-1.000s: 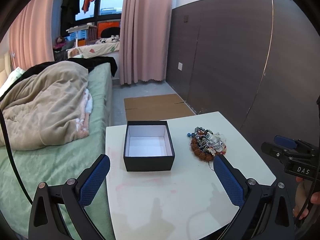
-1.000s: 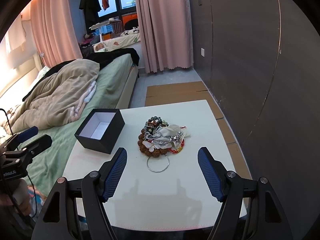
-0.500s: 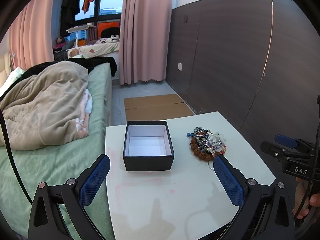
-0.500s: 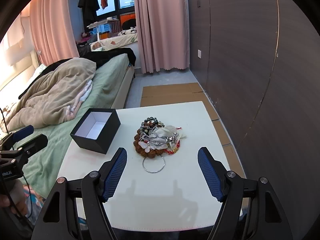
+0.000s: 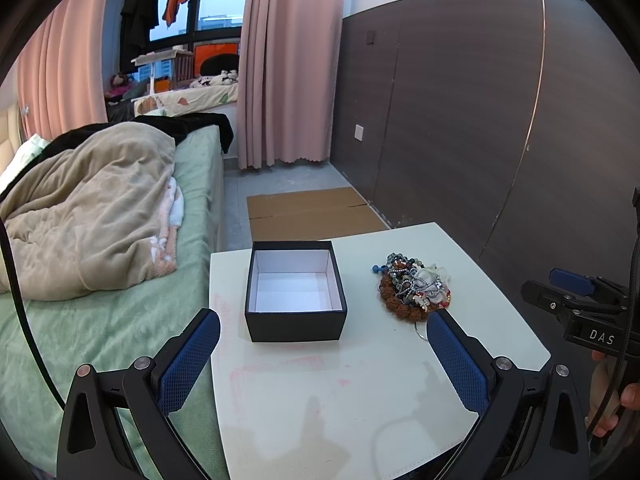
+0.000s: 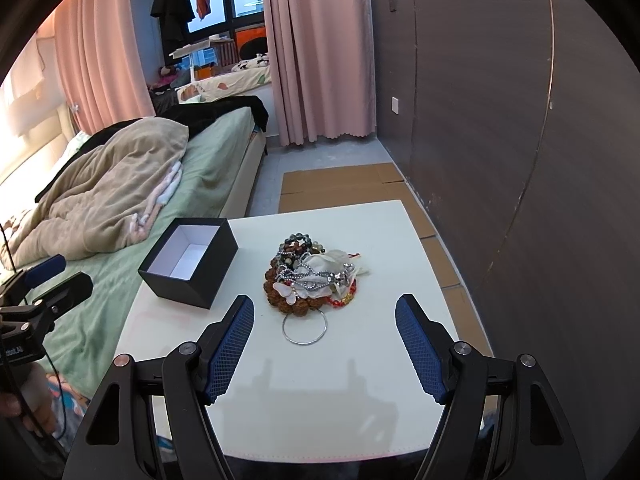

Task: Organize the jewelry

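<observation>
Left of frame in the right wrist view, we have the black box [image 6: 191,264] sitting open and empty on the white table [image 6: 376,400], white lining showing. Just right of it, near centre, the jewelry pile [image 6: 314,280]: brown beads at the base, dark and grey beads behind, silvery chains and a pale butterfly piece on top, a red strand at the right edge. A thin metal ring [image 6: 305,329] lies at its near edge, touching the beads.

Our right gripper [image 6: 325,322] hangs in front of the pile, jaws wide, nothing between them. In the left wrist view the left gripper [image 5: 323,340] sits near the box, jaws wide too and empty.

Now the risk, as we judge it: that pile looks tangled. Pinch one strand and we may drag the whole heap, or have chains snag and scatter beads toward the table edge. The ring lies flat and thin, so the pads could slide over it or flick it away. And the box looks light; a nudge could push it toward the bed [image 6: 120,200] side at the left.
</observation>
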Available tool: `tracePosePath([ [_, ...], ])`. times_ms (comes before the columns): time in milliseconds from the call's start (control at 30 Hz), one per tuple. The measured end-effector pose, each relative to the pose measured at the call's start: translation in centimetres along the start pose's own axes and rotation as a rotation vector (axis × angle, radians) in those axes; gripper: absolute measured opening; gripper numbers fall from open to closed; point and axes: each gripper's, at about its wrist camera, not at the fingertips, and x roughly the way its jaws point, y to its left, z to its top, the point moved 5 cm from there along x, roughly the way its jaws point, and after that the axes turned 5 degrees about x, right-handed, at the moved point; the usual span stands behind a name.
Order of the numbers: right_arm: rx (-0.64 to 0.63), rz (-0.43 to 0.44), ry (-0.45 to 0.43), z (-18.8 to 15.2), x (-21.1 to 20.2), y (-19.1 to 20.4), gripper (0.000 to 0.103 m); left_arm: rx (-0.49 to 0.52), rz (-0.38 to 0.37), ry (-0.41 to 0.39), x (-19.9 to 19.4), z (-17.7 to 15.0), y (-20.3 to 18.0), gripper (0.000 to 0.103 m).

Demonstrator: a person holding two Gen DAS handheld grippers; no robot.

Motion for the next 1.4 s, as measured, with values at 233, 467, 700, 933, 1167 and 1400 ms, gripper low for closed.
tracePosePath([
  [233,0.004,0.002,0.001,0.0,0.1,-0.1,0.073,-0.001,-0.001,0.002,-0.1,0.0,0.0,0.103],
  [467,0.022,0.003,0.002,0.1,0.2,-0.5,0.073,-0.004,-0.006,0.005,0.1,0.0,-0.3,0.103],
  [700,0.088,0.016,0.017,0.5,0.4,-1.8,0.073,0.004,-0.028,0.009,0.6,0.4,-1.7,0.103],
  [933,0.148,-0.001,0.016,1.4,0.7,-3.5,0.073,0.015,-0.061,0.033,2.6,0.9,-3.1,0.103],
  [1167,0.221,-0.012,0.040,2.0,1.8,-6.0,0.073,0.038,-0.090,0.063,5.1,1.2,-4.9,0.102],
  [1400,0.304,-0.017,0.073,2.4,3.0,-8.6,0.073,0.062,-0.133,0.116,8.0,1.2,-7.1,0.085],
])
